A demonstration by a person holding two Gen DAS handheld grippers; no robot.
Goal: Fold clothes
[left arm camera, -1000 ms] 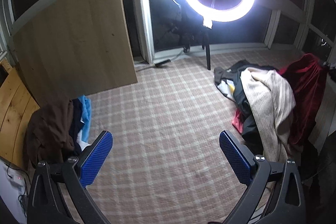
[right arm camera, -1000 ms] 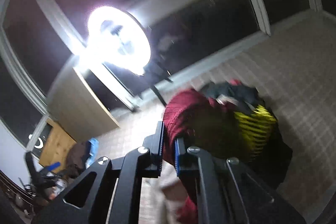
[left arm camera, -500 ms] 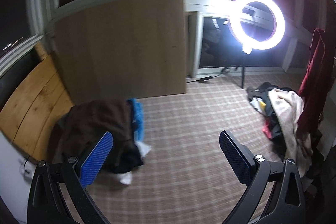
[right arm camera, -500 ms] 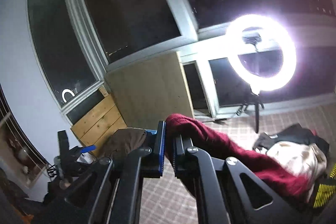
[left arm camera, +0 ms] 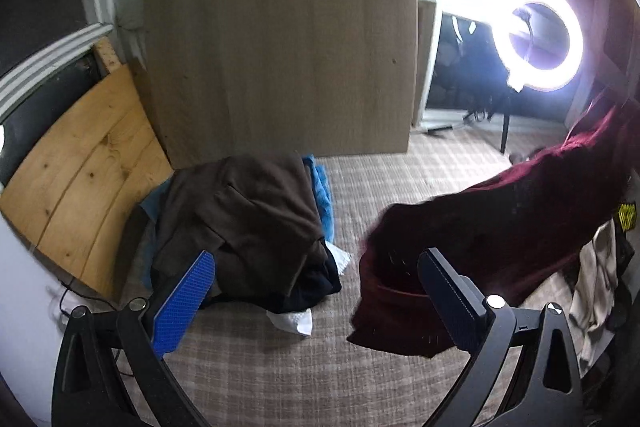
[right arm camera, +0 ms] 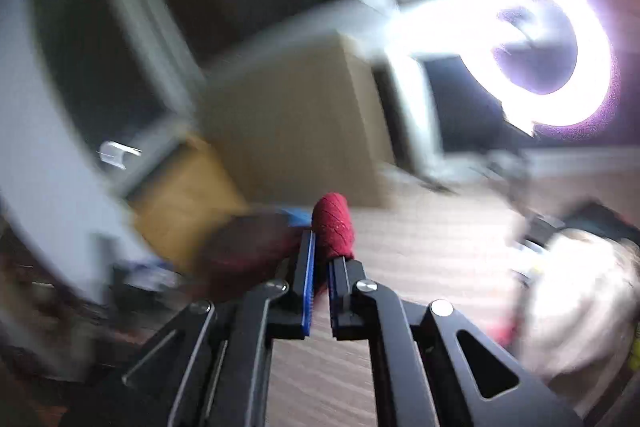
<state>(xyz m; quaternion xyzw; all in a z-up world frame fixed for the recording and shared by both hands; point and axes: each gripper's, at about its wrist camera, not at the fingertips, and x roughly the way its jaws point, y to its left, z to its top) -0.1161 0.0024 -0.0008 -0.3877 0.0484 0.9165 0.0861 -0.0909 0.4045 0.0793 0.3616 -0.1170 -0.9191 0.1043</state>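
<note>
My right tongs [right arm camera: 320, 263] pinch a bunched edge of the maroon garment [left arm camera: 500, 227], which hangs limp right of the brown pile [left arm camera: 248, 223]. Soft, floppy; my wide left tongs [left arm camera: 316, 295] should catch its loose hem.

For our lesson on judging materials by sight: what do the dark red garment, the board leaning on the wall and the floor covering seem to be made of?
Dark red garment: soft knit fabric, matte; ribbing shows where the right gripper pinches it.
Leaning board: probably laminated chipboard or plywood; pale, smooth, faint grain.
Floor covering: woven textile, likely a rug; plaid pattern, matte.
</note>
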